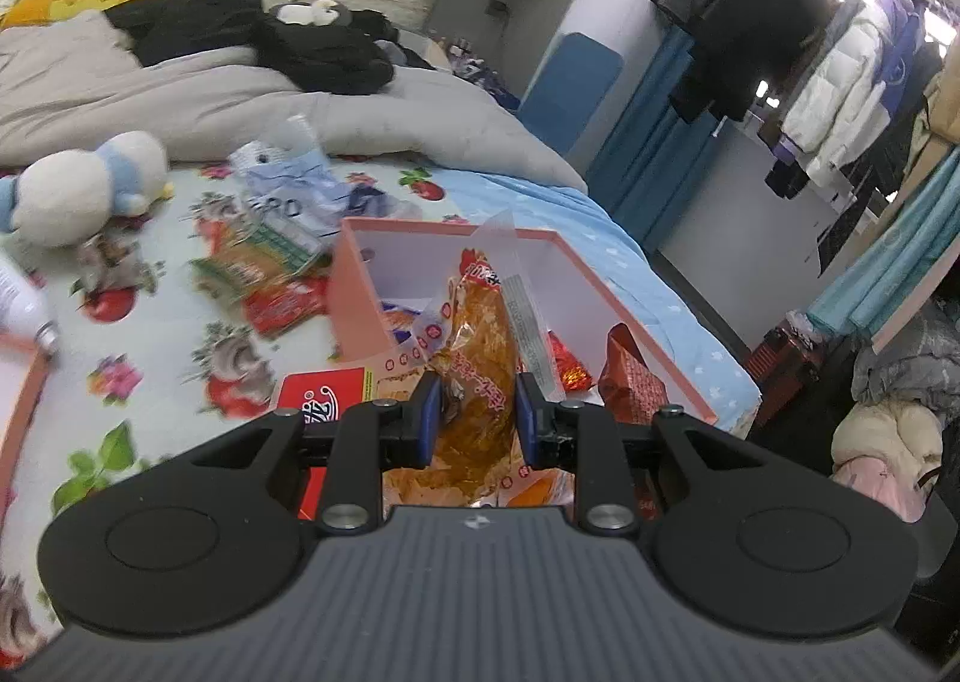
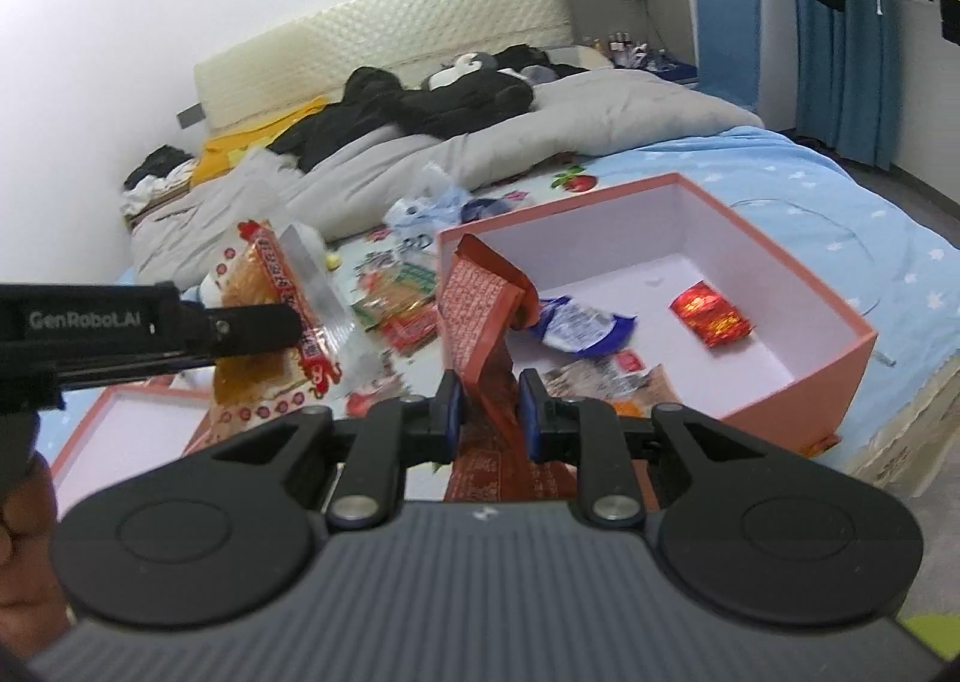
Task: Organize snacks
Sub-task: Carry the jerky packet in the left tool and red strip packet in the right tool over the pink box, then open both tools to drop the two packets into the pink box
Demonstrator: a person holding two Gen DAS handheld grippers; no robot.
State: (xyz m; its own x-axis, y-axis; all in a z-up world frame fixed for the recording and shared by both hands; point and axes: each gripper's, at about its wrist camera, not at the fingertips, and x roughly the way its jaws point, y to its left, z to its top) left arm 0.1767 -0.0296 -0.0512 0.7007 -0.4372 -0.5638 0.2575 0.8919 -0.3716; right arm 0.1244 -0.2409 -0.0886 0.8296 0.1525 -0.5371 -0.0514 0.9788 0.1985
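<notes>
Floral bedsheet [image 1: 150, 394] under the pink box [image 2: 780, 388]; loose snack packets beside it blur together; left gripper [image 1: 477, 412] pinches an orange packet [image 1: 480, 322], right gripper [image 2: 489, 403] a red packet [image 2: 474, 316]

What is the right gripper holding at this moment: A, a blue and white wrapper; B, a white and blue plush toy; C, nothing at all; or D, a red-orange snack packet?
D: the right gripper is clamped on a red-orange snack packet that stands up between its pads, in front of the pink box.
</notes>
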